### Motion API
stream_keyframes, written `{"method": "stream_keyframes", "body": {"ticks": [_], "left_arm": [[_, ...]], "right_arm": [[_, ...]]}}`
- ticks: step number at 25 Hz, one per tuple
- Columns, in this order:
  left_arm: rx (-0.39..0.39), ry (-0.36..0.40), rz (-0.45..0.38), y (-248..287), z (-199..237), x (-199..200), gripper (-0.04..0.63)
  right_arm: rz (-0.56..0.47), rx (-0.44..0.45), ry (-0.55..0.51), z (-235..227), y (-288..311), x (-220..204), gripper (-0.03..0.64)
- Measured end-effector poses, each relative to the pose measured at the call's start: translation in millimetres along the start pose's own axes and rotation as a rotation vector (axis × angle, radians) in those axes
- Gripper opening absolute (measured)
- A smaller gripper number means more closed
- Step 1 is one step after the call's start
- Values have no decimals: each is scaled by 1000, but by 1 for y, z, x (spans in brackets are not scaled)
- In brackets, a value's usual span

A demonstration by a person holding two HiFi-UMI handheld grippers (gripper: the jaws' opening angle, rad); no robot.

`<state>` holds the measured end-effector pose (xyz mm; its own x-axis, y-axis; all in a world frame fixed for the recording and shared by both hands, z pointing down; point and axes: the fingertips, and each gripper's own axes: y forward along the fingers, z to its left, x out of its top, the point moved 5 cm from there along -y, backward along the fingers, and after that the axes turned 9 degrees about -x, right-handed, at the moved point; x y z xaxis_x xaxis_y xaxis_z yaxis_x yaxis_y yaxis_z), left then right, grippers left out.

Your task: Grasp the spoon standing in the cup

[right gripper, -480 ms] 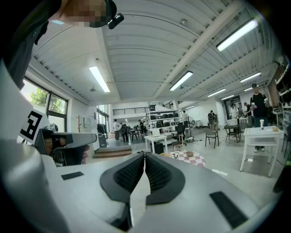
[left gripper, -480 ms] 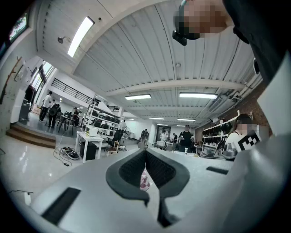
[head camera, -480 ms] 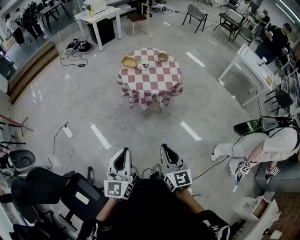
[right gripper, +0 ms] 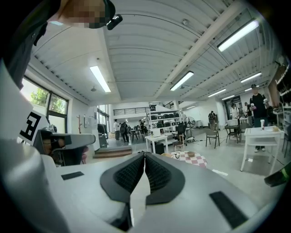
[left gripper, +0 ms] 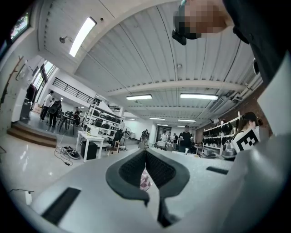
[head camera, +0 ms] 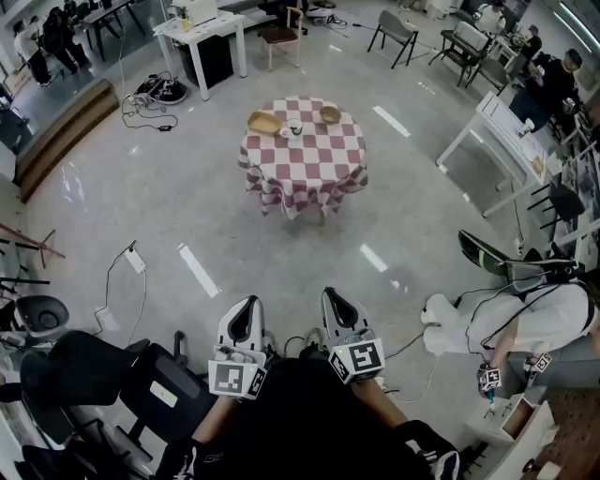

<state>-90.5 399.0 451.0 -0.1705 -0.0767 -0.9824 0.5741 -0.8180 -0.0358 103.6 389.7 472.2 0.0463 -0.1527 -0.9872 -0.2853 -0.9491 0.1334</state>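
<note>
A round table (head camera: 302, 159) with a red-and-white checked cloth stands far ahead on the grey floor. A small white cup (head camera: 296, 127) sits on it between a tan basket (head camera: 262, 123) and a small bowl (head camera: 329, 114); the spoon is too small to make out. My left gripper (head camera: 247, 305) and right gripper (head camera: 334, 296) are held close to my body, far from the table, both shut and empty. The left gripper (left gripper: 145, 151) shows its jaws pressed together, and so does the right gripper (right gripper: 144, 154), with the table (right gripper: 193, 158) small beyond it.
A person in white (head camera: 511, 323) crouches on the floor at the right. A black chair (head camera: 103, 375) stands close at my left. White desks (head camera: 202, 33) (head camera: 502, 127), chairs (head camera: 392, 28) and floor cables (head camera: 155, 94) ring the table.
The view has shifted slightly toward the table. The person at the right has bent lower and moved down the frame. Both grippers stay shut in the same place.
</note>
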Motion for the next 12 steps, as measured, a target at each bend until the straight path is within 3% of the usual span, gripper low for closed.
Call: {"method": "stream_keyframes", "body": {"ticks": [12], "left_arm": [[-9,-9,12,-28,48,3,11]], "right_arm": [[-10,-13,-1,47,27,0,31]]}}
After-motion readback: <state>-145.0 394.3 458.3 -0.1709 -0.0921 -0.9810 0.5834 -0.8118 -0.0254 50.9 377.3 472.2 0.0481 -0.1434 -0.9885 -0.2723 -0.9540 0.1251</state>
